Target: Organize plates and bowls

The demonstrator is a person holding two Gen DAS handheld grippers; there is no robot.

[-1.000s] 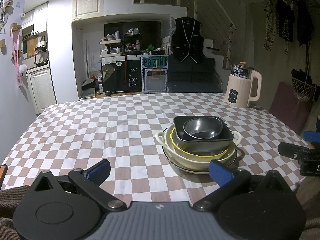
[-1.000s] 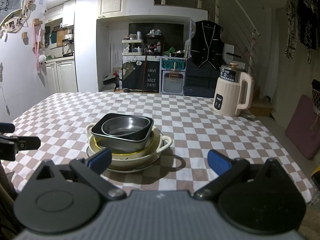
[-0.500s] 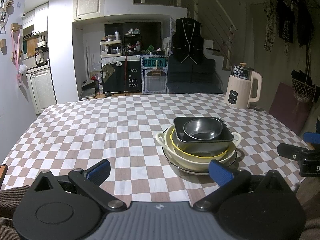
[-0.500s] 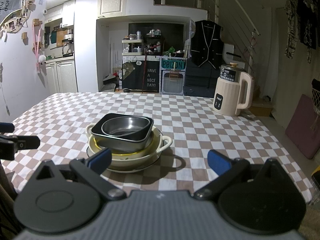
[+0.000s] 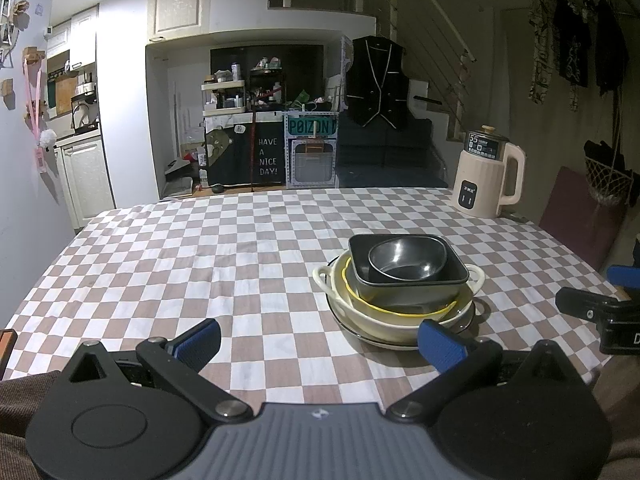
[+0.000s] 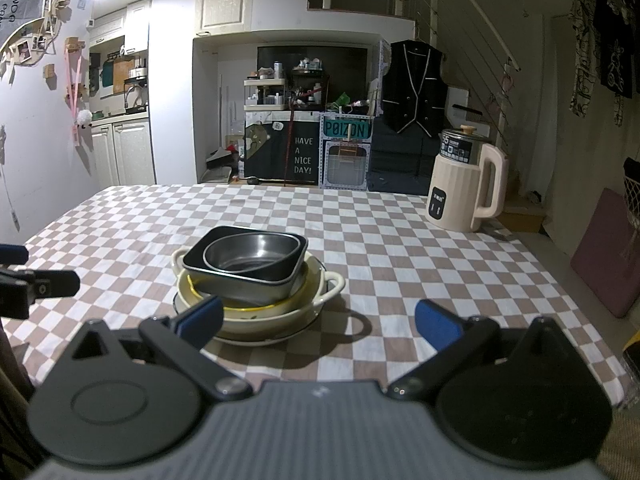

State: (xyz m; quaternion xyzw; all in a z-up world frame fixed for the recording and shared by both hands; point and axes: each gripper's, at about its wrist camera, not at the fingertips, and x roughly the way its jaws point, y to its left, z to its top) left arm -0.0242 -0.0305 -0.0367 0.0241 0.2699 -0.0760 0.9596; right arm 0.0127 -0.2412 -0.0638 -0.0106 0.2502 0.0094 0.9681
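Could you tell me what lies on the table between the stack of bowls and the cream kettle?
Nothing: in both wrist views only bare checkered tablecloth lies between the stack of bowls and the kettle.

The checkered table (image 5: 168,264) lies bare to the left of and beyond the stack of dishes (image 5: 400,292), giving open passage there. The stack stands near the front edge, between the left gripper (image 5: 320,340) and right gripper (image 6: 318,318), both spread wide. A cream kettle (image 6: 464,188) blocks the far right corner.
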